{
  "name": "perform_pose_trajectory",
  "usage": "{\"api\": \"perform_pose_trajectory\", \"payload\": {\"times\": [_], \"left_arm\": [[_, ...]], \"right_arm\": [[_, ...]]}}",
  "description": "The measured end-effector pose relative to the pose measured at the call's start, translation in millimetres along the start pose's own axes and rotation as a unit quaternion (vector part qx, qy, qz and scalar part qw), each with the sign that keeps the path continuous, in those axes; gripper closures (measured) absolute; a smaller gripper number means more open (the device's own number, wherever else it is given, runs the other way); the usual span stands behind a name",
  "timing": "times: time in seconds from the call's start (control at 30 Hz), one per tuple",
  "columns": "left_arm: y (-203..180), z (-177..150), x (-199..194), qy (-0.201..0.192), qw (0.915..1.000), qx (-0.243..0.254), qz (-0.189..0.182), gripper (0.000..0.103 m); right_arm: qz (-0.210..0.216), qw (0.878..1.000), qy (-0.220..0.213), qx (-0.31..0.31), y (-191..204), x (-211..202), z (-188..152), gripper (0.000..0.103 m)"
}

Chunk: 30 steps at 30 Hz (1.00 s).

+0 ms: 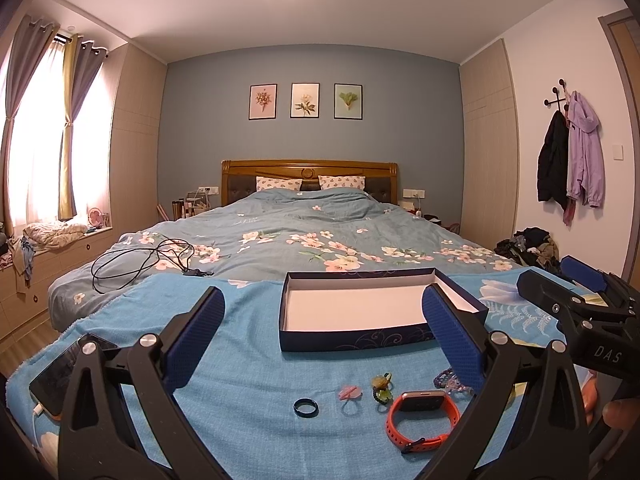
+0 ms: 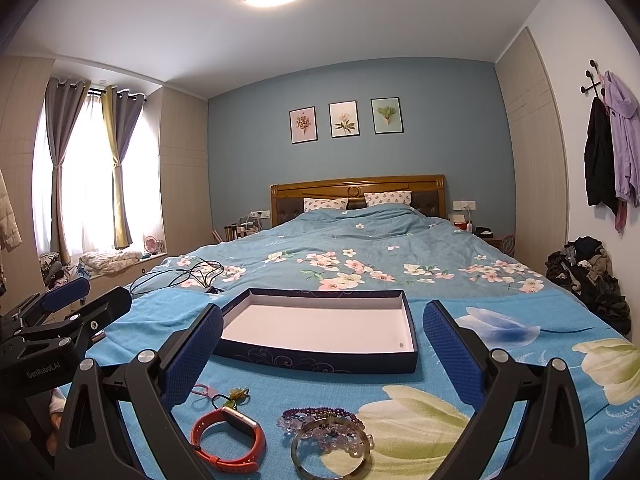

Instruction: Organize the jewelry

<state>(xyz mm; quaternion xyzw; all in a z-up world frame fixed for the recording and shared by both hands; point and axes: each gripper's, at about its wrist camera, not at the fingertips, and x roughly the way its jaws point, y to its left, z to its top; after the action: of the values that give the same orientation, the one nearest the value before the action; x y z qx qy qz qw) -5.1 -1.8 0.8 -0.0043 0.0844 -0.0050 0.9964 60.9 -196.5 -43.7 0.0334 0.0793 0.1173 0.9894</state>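
A bed is shown from its foot, covered at the near end by a bright blue towel (image 1: 248,364) printed with flowers. At the far left of the towel, a phone (image 1: 60,376) is seen with a white cable plugged in. The left gripper (image 1: 324,340) is held above the towel with its jaws spread wide and nothing between them.

Below it, a row of jewelry is laid out on the towel. From left to right: a dark ring (image 1: 306,407), a pink ring (image 1: 351,392), a green and yellow ring (image 1: 381,388), and an orange watch (image 1: 422,416). To the right of the watch, purple bead bracelets (image 2: 320,420) are piled, with a metal bangle (image 2: 330,450) lying over them.

Behind the row, near the middle of the towel, an open dark blue box (image 1: 360,334) with a white inside is set, and nothing is seen in it.

The right gripper (image 2: 322,342) is held to the right of the left one, its jaws likewise spread apart and empty.

A black cable (image 1: 140,264) is coiled on the floral bedspread beyond the towel.
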Motion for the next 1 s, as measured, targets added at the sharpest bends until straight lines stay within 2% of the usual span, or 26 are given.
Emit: {"api": "perform_pose_trajectory", "payload": {"times": [1.0], "left_arm": [[-1.3, -1.5, 1.6, 0.000, 1.0000, 0.003, -0.001, 0.006]], "right_arm": [[0.002, 1.000, 0.003, 0.001, -1.5, -4.7, 3.0, 0.006]]}}
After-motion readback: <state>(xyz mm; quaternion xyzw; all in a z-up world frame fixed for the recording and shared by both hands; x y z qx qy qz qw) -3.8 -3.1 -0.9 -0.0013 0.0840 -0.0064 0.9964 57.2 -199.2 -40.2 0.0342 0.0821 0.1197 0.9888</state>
